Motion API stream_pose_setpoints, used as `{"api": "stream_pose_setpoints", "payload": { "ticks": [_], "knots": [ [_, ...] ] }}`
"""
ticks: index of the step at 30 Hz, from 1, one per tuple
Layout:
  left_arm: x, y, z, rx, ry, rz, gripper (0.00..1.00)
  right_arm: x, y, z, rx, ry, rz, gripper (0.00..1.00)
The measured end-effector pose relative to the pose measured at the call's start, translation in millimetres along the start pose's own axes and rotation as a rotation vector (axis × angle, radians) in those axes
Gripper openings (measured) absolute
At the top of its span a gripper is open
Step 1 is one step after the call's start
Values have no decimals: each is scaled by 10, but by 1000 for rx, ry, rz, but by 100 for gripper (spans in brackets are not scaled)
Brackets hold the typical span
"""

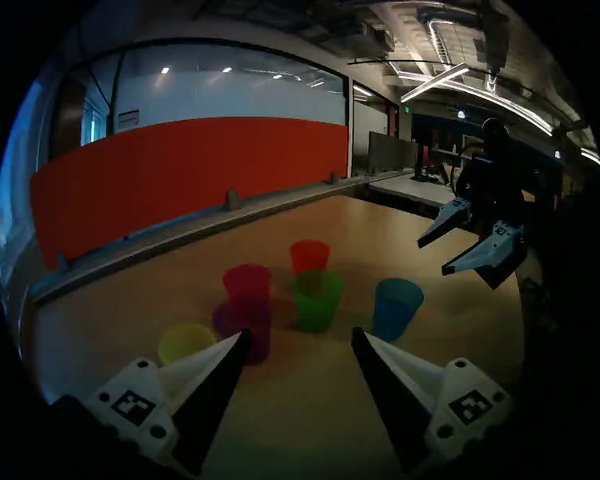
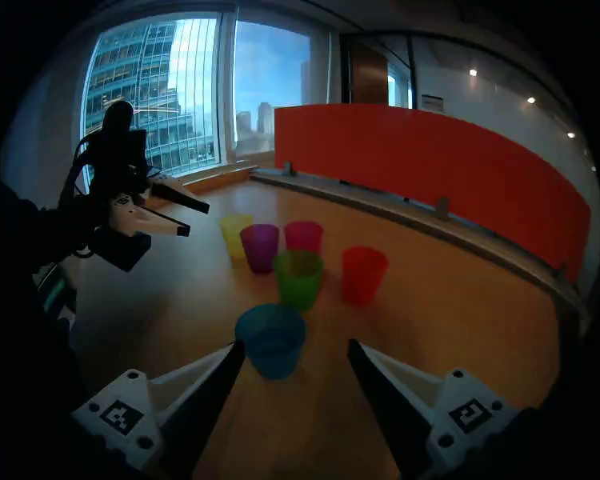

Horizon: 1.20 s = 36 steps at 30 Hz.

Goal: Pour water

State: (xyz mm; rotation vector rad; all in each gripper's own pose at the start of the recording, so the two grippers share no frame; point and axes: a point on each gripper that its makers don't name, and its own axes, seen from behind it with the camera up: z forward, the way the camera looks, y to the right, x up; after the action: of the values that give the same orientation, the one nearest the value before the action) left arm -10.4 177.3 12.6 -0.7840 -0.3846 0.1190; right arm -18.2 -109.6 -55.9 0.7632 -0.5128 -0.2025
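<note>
Fingers (image 2: pixel 208 392) spread wide and holding nothing, the right gripper (image 2: pixel 294 345) hangs low over a wooden table (image 2: pixel 460 336), with a blue cup (image 2: pixel 270 340) standing upright just ahead of the gap between its tips. The left gripper (image 1: pixel 298 334), likewise parted and empty, faces the same group from another side, a yellow cup (image 1: pixel 186 342) and a purple cup (image 1: pixel 248 324) nearest its tips.

Behind the blue cup, and clear of it, five cups cluster. A green cup (image 2: pixel 298 280) is in front, a red cup (image 2: pixel 362 274) is beside it, and a pink cup (image 2: pixel 303 237) sits at the back alongside the purple and yellow ones. All six stand upright. Whether any holds water cannot be told from these angles.

The pour appears not to have begun, and this looks like the approach before a first grasp. The next move would likely call for the right gripper to ease forward until its fingers straddle the blue cup, close on its wall without squeezing it out of shape, then lift it clear before tipping it over a neighbour. The close spacing of the cluster leaves little room for a stray finger.

Beyond the table run a red partition (image 1: pixel 180 176) and tall windows (image 2: pixel 164 104) onto city towers.
</note>
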Motion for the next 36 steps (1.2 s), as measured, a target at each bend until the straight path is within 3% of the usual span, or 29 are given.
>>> {"api": "stream_pose_setpoints", "payload": {
  "ticks": [12,36],
  "knots": [
    [-70,26,107,-6,-16,4,93,-142,-34,142,10,-18,-13,100],
    [-54,41,387,-21,-26,25,93,-295,-233,652,62,-66,-66,100]
  ]
}}
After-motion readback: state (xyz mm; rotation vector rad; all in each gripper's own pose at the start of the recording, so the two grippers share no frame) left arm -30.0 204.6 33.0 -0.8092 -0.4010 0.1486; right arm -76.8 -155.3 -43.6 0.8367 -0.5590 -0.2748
